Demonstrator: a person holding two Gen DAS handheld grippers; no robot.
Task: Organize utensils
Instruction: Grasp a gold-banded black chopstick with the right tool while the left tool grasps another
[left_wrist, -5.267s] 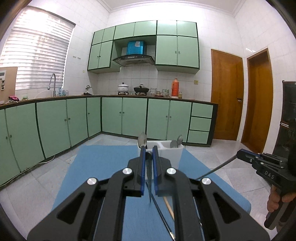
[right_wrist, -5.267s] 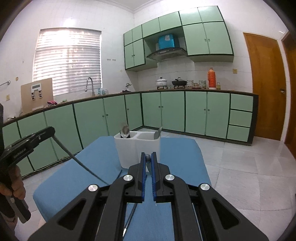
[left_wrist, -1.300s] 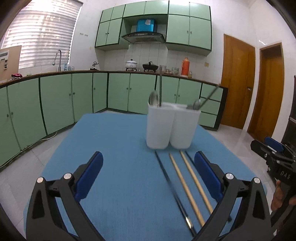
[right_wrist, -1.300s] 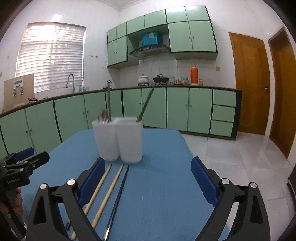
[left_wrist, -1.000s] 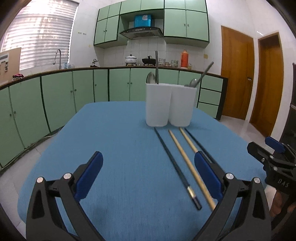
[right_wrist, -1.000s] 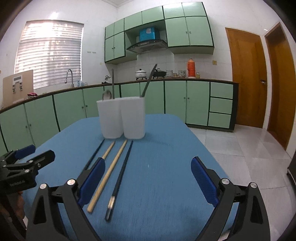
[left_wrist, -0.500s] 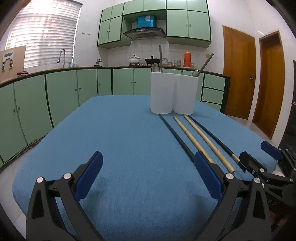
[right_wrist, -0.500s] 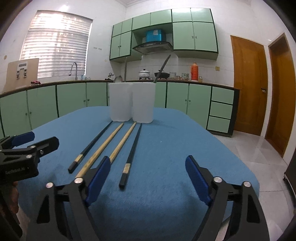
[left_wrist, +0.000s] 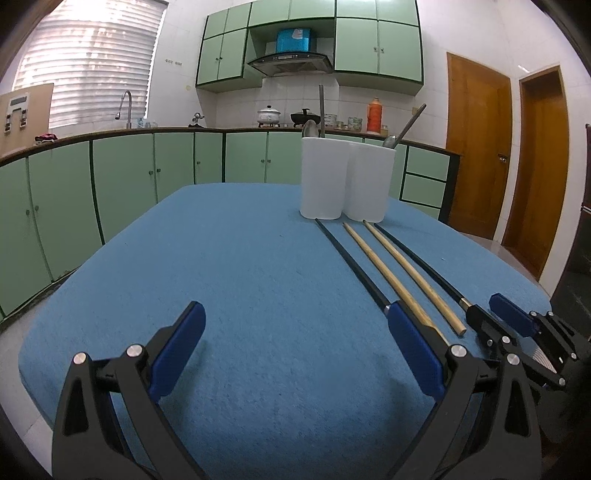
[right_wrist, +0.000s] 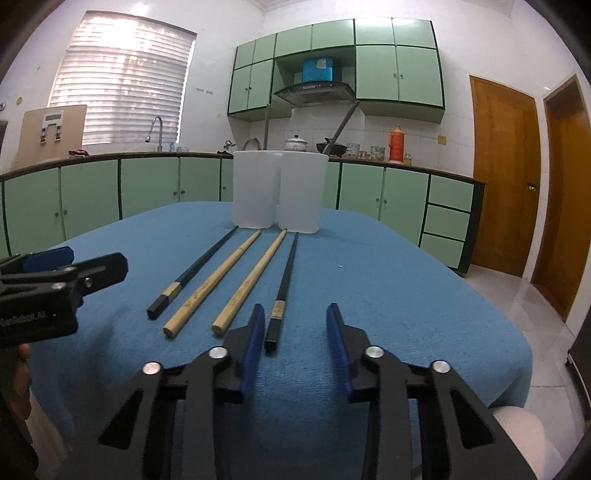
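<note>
Left hand-held gripper (left_wrist: 295, 347): released, jaws spread wide, hovering low over the near edge of the surface, holding nothing.
Right hand-held gripper (right_wrist: 295, 343): released, jaws partly apart with nothing between them; its left finger sits just beside the near end of the rightmost black chopstick (right_wrist: 286, 275).
Surface (left_wrist: 240, 277): covered in blue cloth.
Chopsticks: four lie side by side ahead of both hand-held grippers, running away toward the holder; the two wooden chopsticks (right_wrist: 229, 280) are in the middle, with the other black chopstick (right_wrist: 195, 269) on the far left.
Utensil holder (right_wrist: 280, 192): white, two compartments, upright at the far end of the chopsticks, well ahead of both hand-held grippers.
Holder contents: a spoon (left_wrist: 309, 129) and a straight handle in the left compartment, a leaning spoon (left_wrist: 402, 127) in the right one.
</note>
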